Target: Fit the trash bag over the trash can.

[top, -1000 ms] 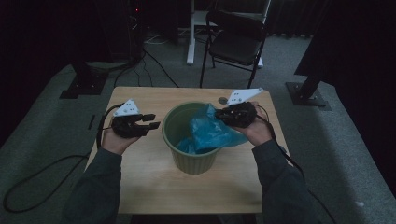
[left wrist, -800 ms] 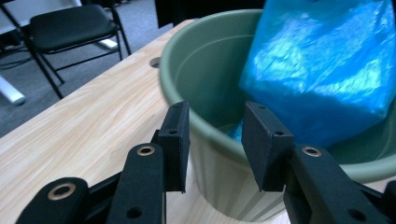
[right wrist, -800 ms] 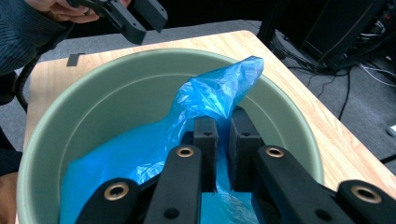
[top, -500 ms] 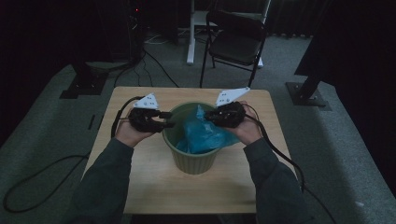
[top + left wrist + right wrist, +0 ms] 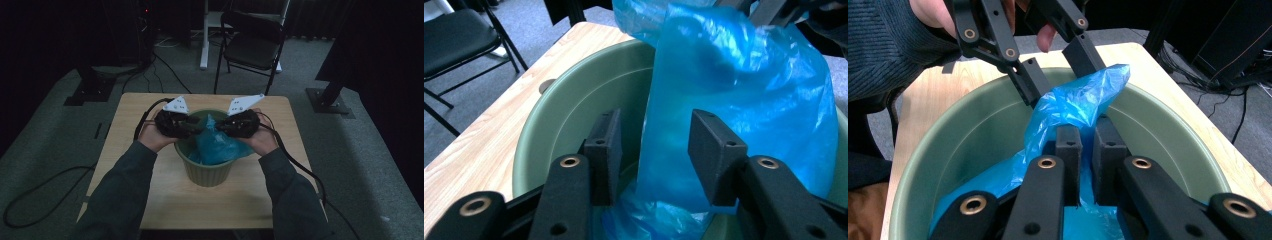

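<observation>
Left gripper view, nearest first: the two black pads stand apart, one (image 5: 605,150) on either side of a raised fold of the blue plastic bag (image 5: 744,110), and neither pad presses the film. The jaws have just been opening, with the bag's edge between them but not gripped. The fold rises roughly upright out of the green bin (image 5: 569,105), so its long axis runs along the gap between the jaws.

Right gripper view: the right gripper (image 5: 1087,150) is closed on the same bag, its pads pinching the film low inside the bin. Beyond it, the bag's peak (image 5: 1083,100) stands between the pads of the left gripper (image 5: 1058,70), which comes in from the far rim.

High view: both grippers meet over the bin's mouth, the left gripper (image 5: 192,127) just beside the bag's free edge. Judgement: closing the left jaws there would catch the edge opposite the right grip, ready to spread the bag toward the rim (image 5: 182,150).
</observation>
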